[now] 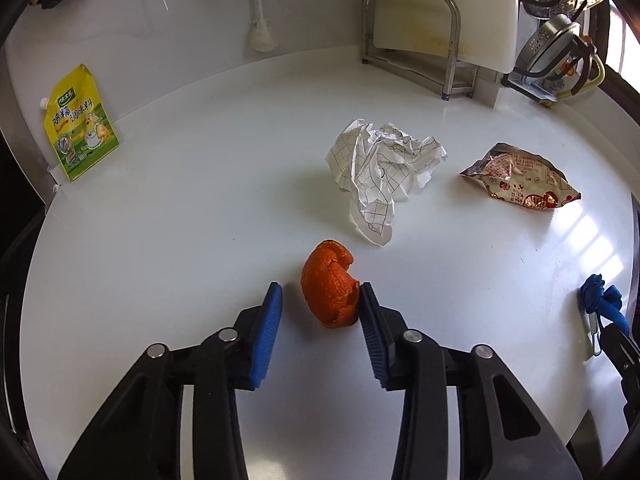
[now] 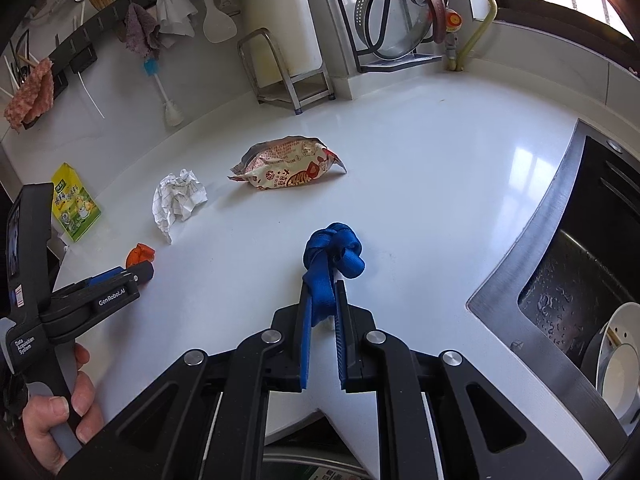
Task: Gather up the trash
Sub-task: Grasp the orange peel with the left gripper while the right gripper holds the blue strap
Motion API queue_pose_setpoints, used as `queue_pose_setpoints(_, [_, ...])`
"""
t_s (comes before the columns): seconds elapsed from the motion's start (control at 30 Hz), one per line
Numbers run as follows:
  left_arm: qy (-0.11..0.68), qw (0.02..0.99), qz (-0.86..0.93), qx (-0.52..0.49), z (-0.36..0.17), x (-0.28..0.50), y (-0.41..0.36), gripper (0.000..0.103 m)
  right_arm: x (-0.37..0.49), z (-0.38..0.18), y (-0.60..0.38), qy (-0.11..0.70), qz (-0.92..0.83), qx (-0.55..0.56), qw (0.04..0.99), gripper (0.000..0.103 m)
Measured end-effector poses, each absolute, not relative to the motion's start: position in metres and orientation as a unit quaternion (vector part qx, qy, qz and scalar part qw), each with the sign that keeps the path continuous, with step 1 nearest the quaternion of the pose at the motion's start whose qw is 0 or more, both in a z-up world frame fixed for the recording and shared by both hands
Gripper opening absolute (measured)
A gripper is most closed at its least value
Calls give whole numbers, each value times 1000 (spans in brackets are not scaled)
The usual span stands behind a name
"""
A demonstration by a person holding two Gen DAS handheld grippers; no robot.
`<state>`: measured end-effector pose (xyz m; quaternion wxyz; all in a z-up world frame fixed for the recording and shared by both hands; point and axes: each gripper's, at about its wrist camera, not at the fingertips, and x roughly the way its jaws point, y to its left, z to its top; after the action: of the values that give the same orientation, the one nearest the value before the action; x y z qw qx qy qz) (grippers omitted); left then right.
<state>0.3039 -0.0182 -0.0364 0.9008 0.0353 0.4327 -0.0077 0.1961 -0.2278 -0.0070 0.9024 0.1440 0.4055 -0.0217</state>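
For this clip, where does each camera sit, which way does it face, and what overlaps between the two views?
Left wrist: on the left gripper, looking forward and down along its open fingers at the orange peel between them; beyond lie the crumpled paper and snack wrapper.
Right wrist: on the right gripper, facing across the counter, shut on a knotted blue strap; sink at right, the person's left hand at lower left.
Shared: peel, paper, wrapper, yellow seasoning pouch, blue strap.

A home kitchen: white countertop [image 2: 400,168], steel sink [image 2: 560,280], pot rack [image 2: 392,20], and hanging utensil rail [image 2: 120,4].
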Motion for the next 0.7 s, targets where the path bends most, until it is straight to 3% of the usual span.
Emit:
queue_pose_setpoints(0.2, [427, 904, -29, 20, -32, 292, -15, 20, 177, -4, -223, 404, -15, 145, 903, 10])
queue_pose_setpoints(0.7, [391, 917, -78, 7, -11, 176, 17, 19, 91, -1, -213, 392, -14, 165, 905, 10])
